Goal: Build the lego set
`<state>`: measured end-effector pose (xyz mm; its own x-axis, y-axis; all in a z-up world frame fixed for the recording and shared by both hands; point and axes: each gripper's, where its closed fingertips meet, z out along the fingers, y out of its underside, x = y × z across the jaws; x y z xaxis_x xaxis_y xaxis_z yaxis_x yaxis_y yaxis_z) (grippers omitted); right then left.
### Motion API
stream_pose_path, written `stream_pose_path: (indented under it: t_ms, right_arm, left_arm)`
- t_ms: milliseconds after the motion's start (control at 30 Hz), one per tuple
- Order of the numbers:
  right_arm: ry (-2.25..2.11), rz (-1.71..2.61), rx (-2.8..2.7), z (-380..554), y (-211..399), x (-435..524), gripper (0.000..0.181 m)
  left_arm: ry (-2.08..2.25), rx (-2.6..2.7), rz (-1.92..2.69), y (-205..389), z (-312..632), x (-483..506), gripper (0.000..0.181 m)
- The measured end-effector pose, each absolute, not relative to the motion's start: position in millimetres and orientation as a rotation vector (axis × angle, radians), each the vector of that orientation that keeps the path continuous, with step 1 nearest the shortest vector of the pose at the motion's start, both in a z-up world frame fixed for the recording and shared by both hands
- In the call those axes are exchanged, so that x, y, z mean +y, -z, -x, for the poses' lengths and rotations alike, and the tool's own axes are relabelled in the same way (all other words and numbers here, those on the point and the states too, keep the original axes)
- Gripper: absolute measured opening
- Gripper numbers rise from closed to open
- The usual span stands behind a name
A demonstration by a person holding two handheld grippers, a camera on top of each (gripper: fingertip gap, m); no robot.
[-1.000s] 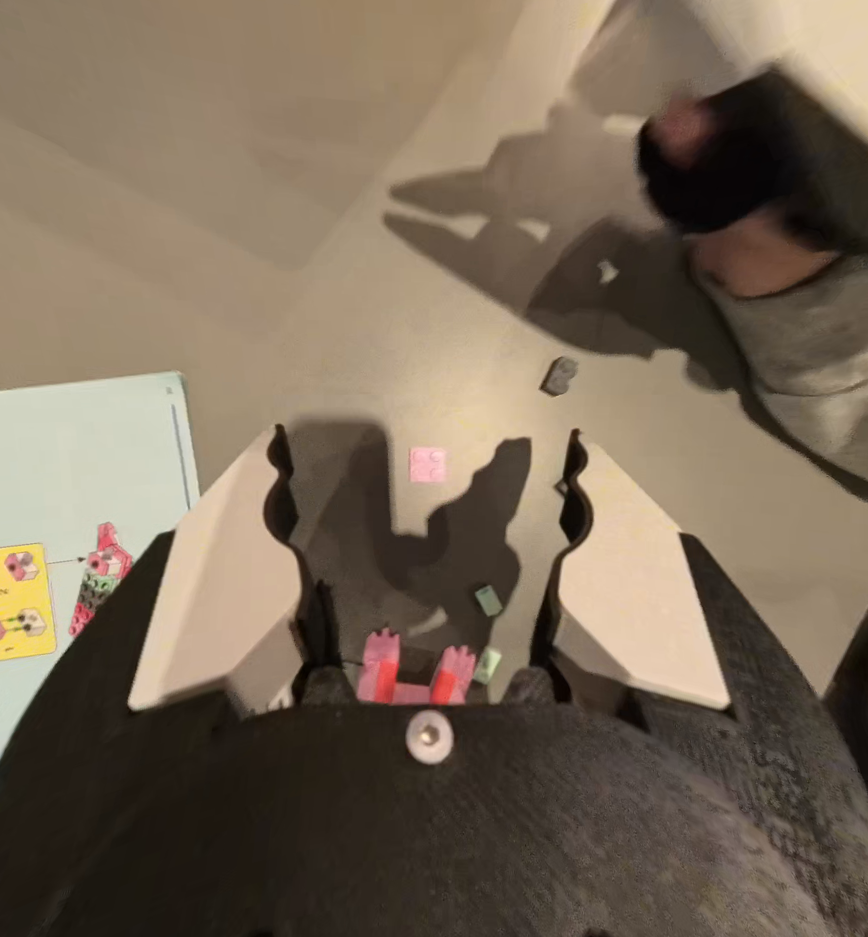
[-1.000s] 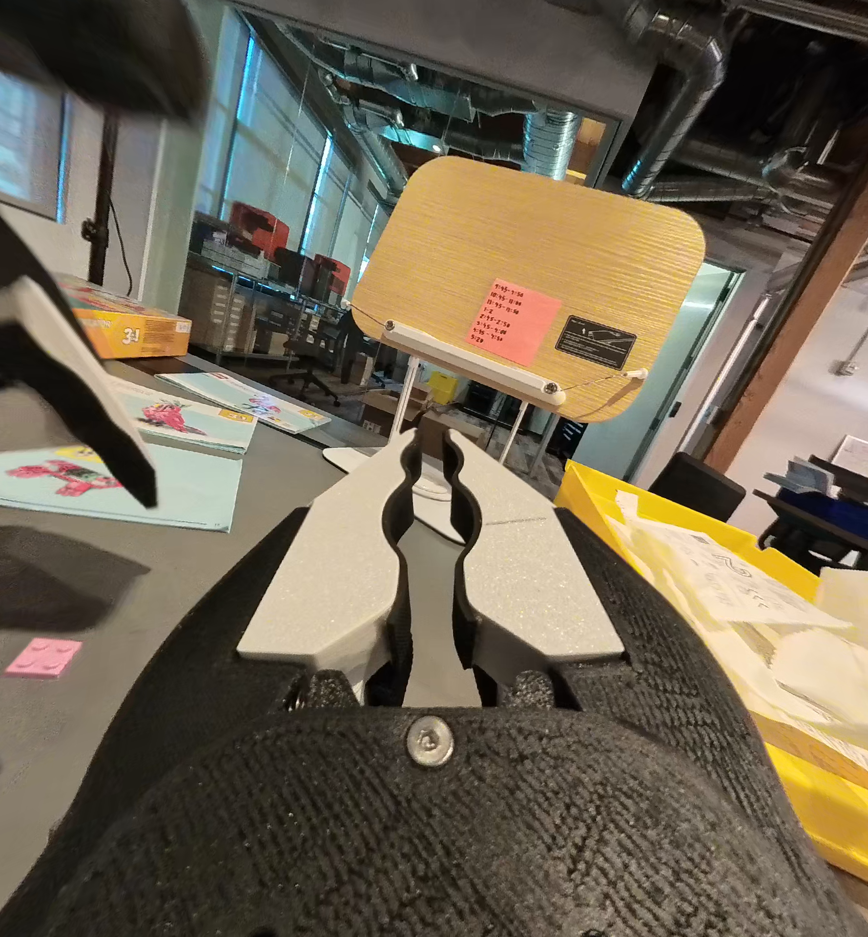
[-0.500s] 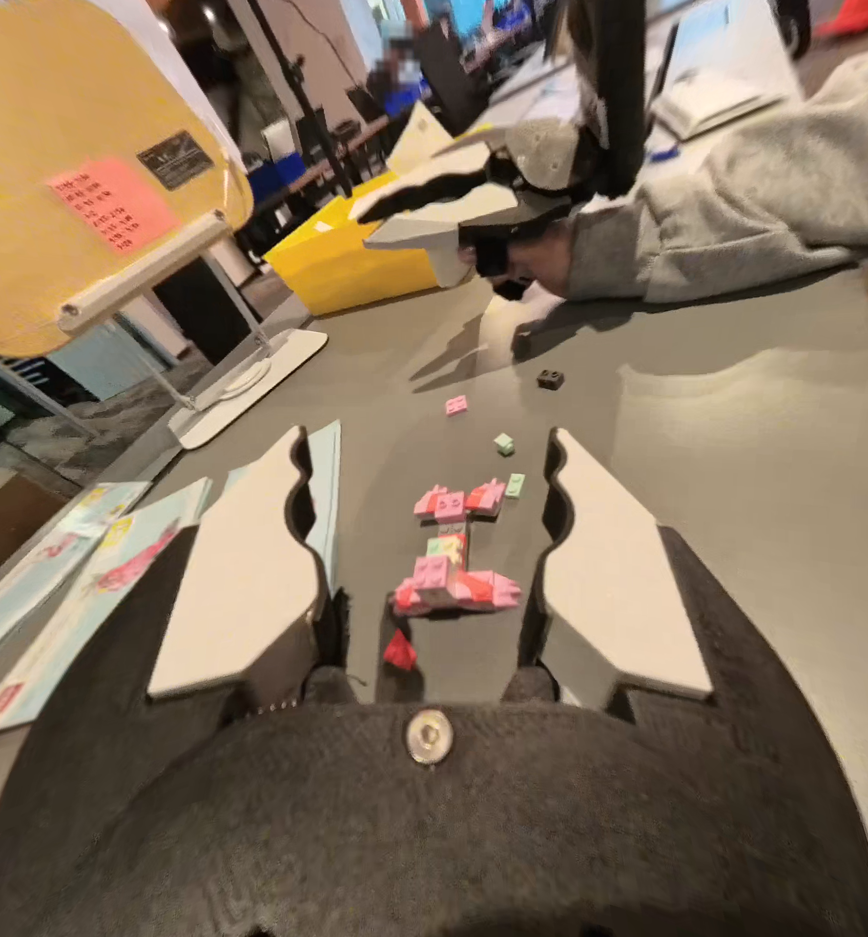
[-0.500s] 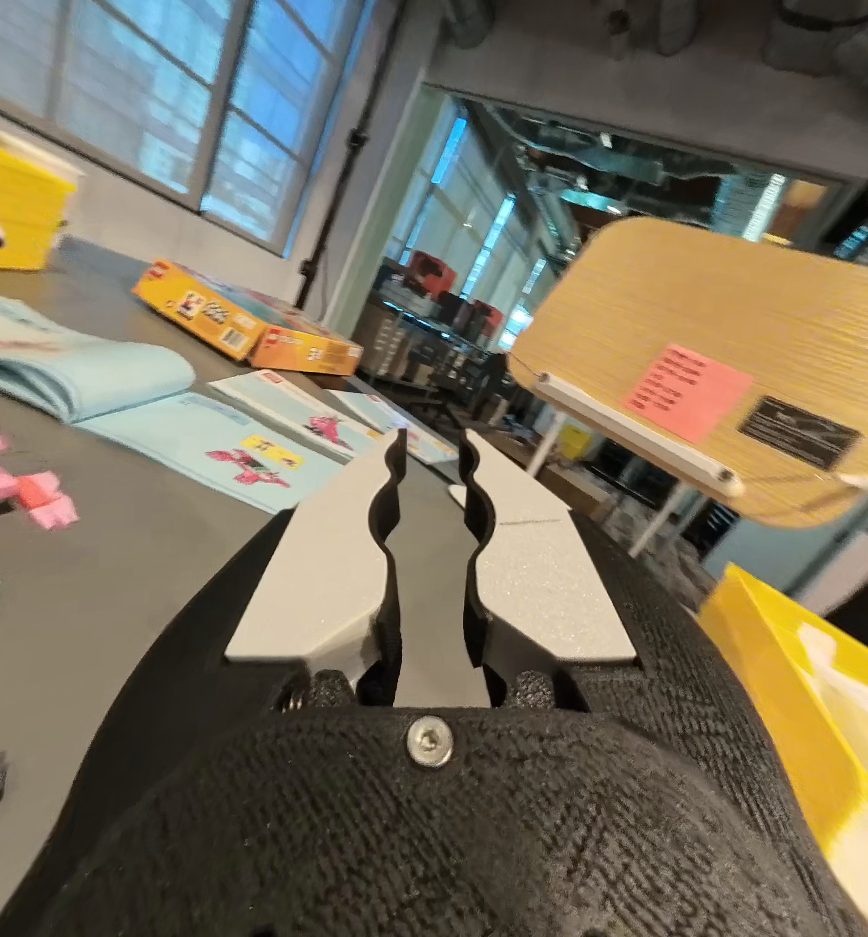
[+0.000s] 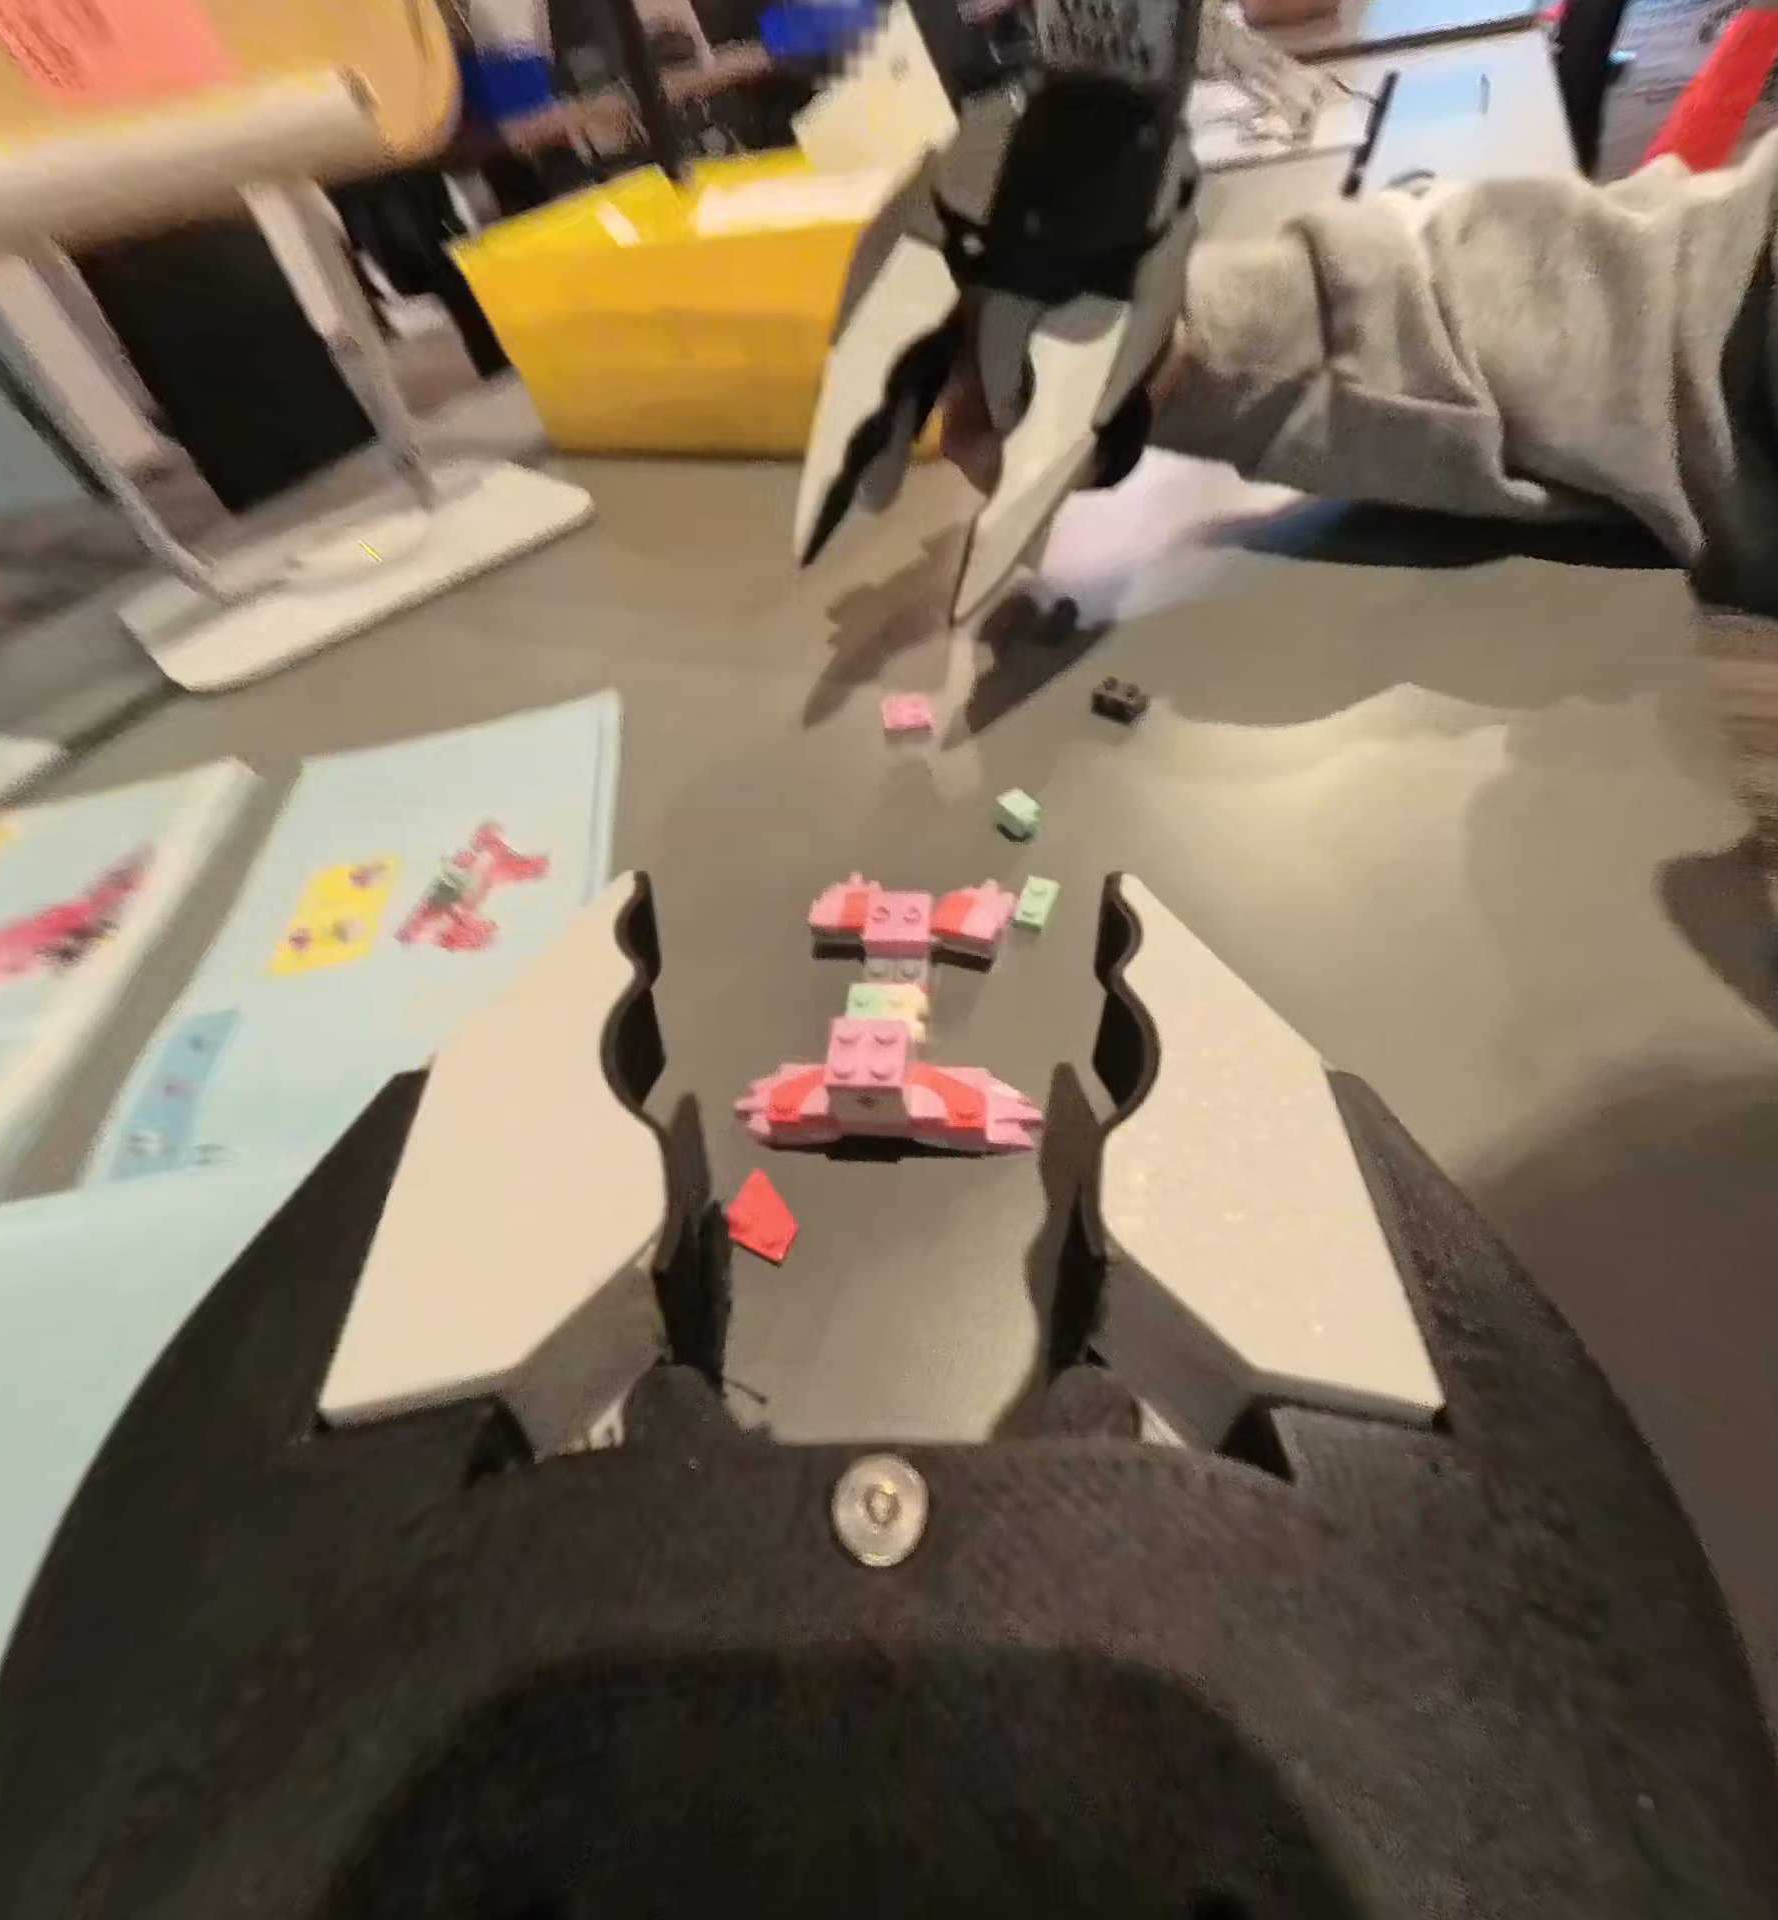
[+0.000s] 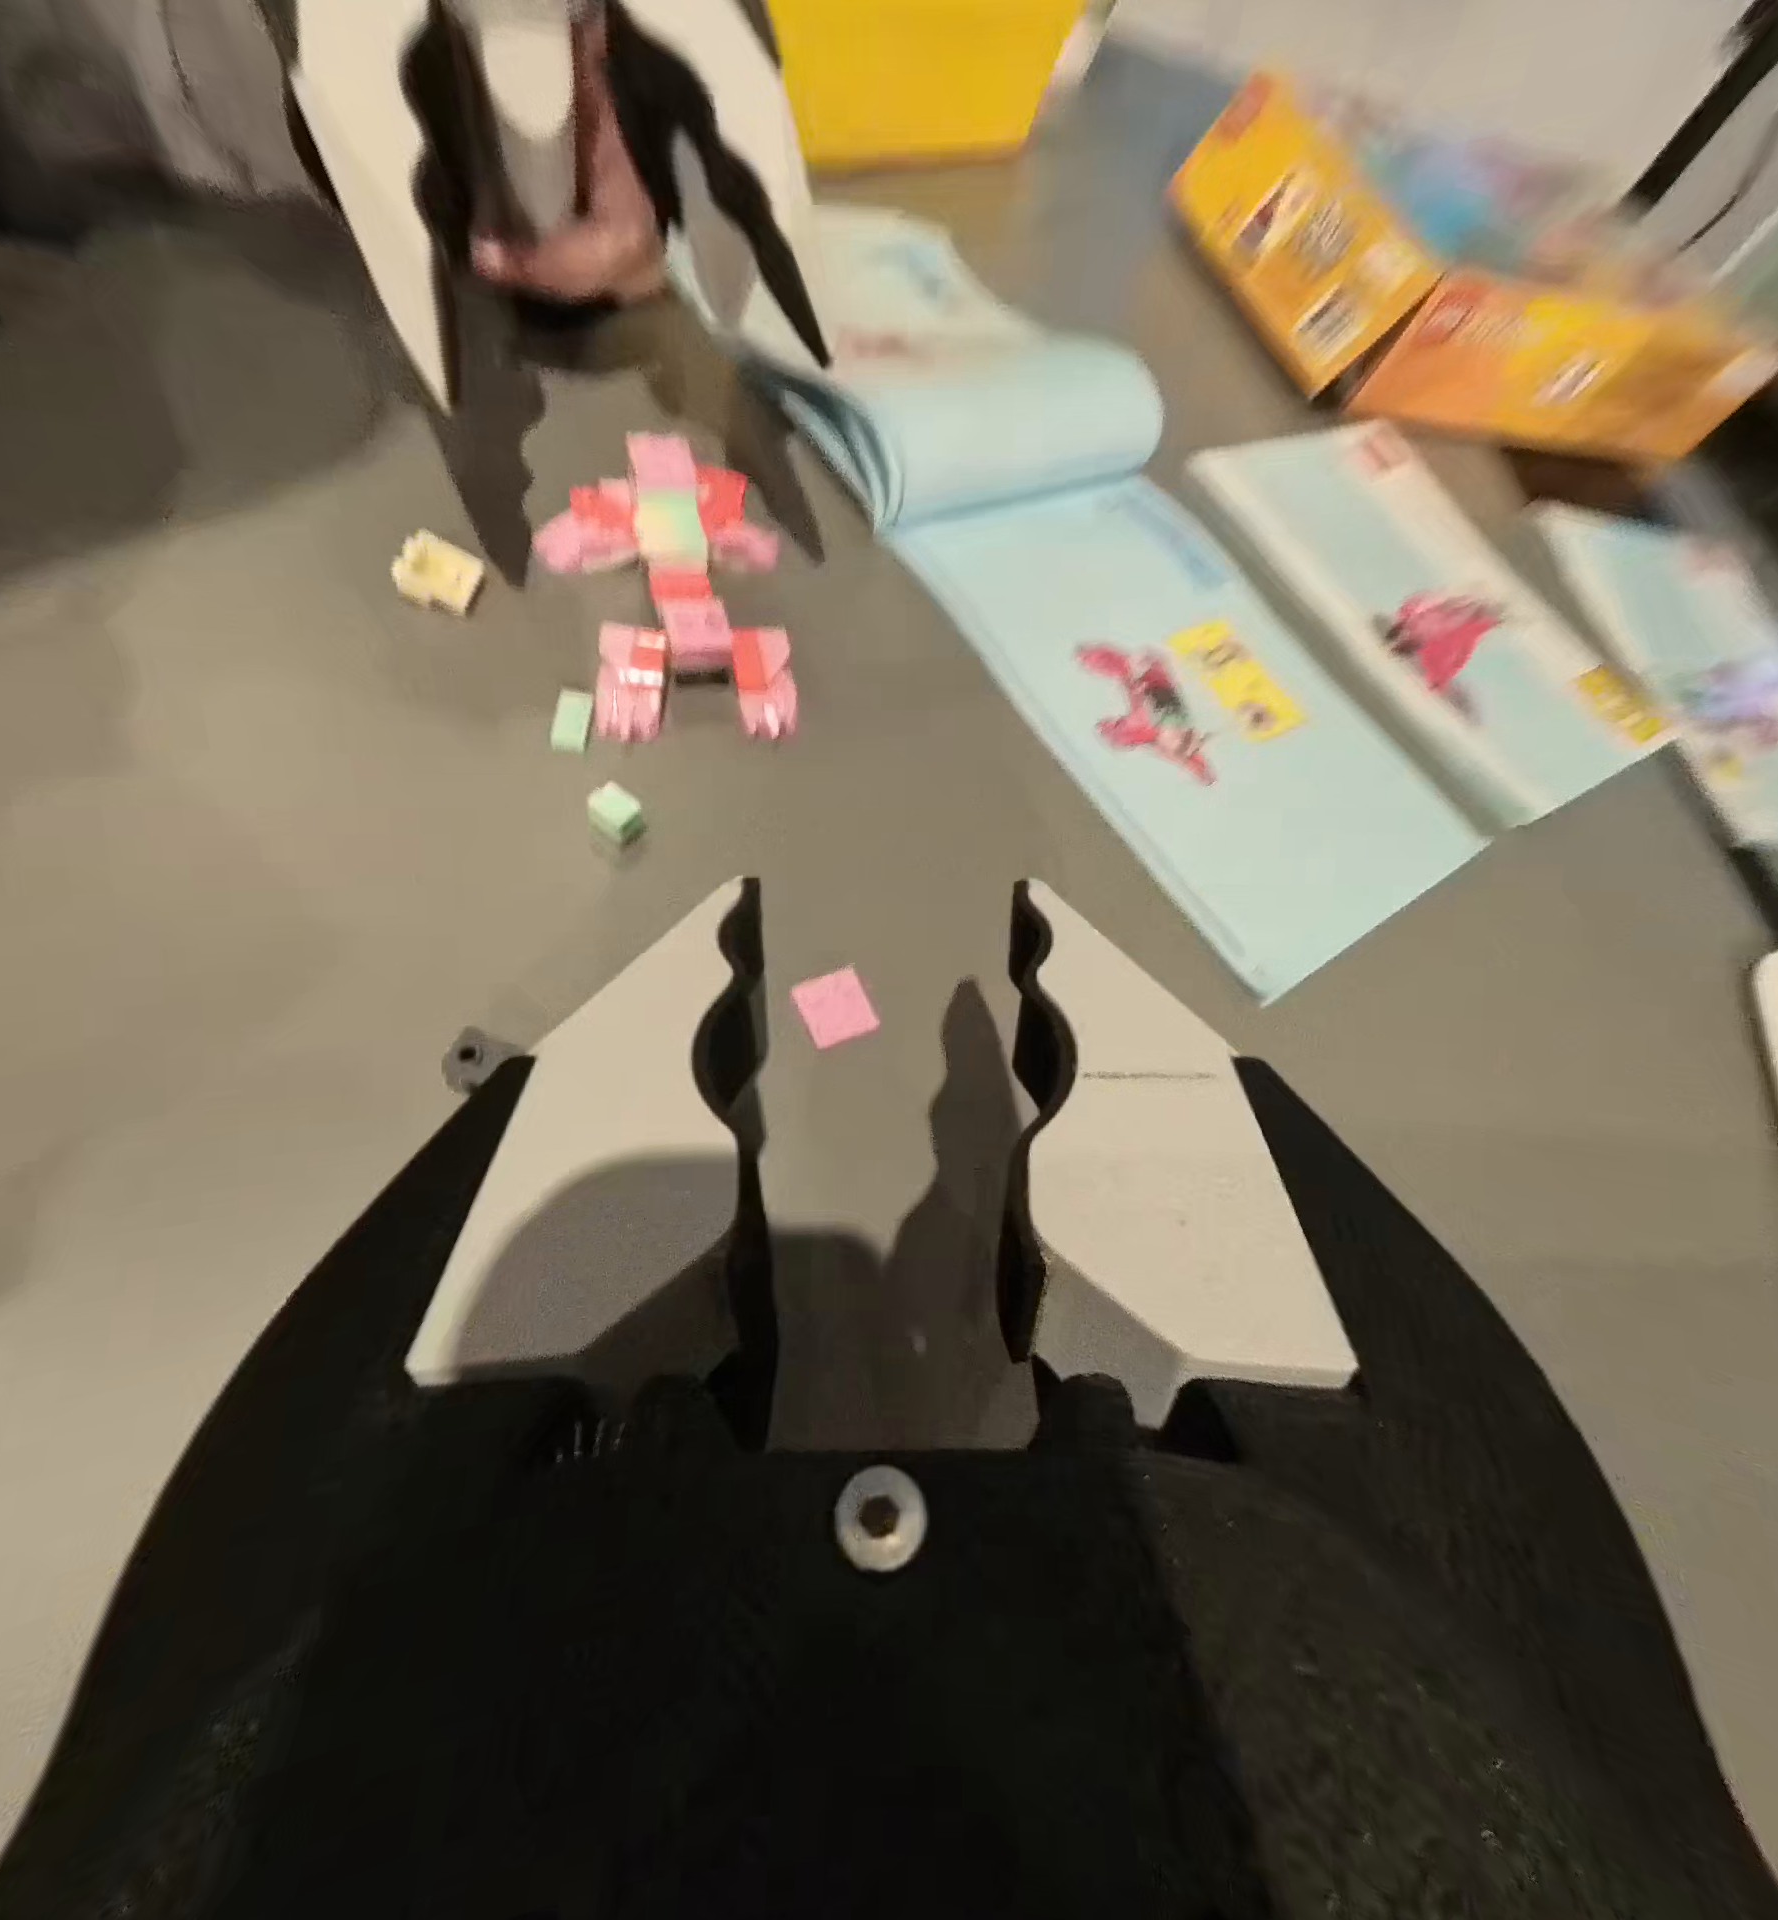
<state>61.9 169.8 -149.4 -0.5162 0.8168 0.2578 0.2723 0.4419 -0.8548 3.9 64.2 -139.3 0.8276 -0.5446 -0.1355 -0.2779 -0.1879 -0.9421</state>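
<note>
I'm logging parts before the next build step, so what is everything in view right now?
model: 1, pink, red and green, mid-table between the left tongs' fingers
pink plate: 1, flat, between the right tongs' fingers
green bricks: 2, loose, beside the model
red wedge: 1, near the model
black brick: 1, far side of the table
cream brick: 1, beside the model
booklets: several, pale blue, one open
boxes: orange, behind the booklets
bin: 1, yellow, table edge
stand: 1, white base
sleeve: grey
left tongs: open, empty
right tongs: open, empty
</note>
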Motion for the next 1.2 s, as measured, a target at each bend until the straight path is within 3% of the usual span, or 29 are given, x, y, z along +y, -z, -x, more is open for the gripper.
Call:
stream_pose_path:
  t_ms: [200, 533, 767, 1033, 1200]
  right_arm:
    - [-1.056, 1.031, -2.222, -67, 183, 168, 0.042]
    - [-1.03, 1.069, -2.263, -76, 196, 165, 0.015]
    - [-1.014, 1.077, -2.246, -79, 196, 168, 0.016]
    - [-0.956, 1.091, -2.247, -71, 195, 168, 0.013]
    - [-1.046, 0.986, -2.16, -39, 155, 124, 0.013]
  left_arm:
    - [0.319, 0.581, 1.96, 160, 4, 68, 0.067]
    - [0.393, 0.644, 2.058, 175, -3, 62, 0.059]
    - [0.395, 0.727, 2.142, 190, -4, 65, 0.074]
    - [0.438, 0.799, 2.151, 194, 2, 67, 0.061]
    - [0.402, 0.839, 2.157, 198, 0, 65, 0.052]
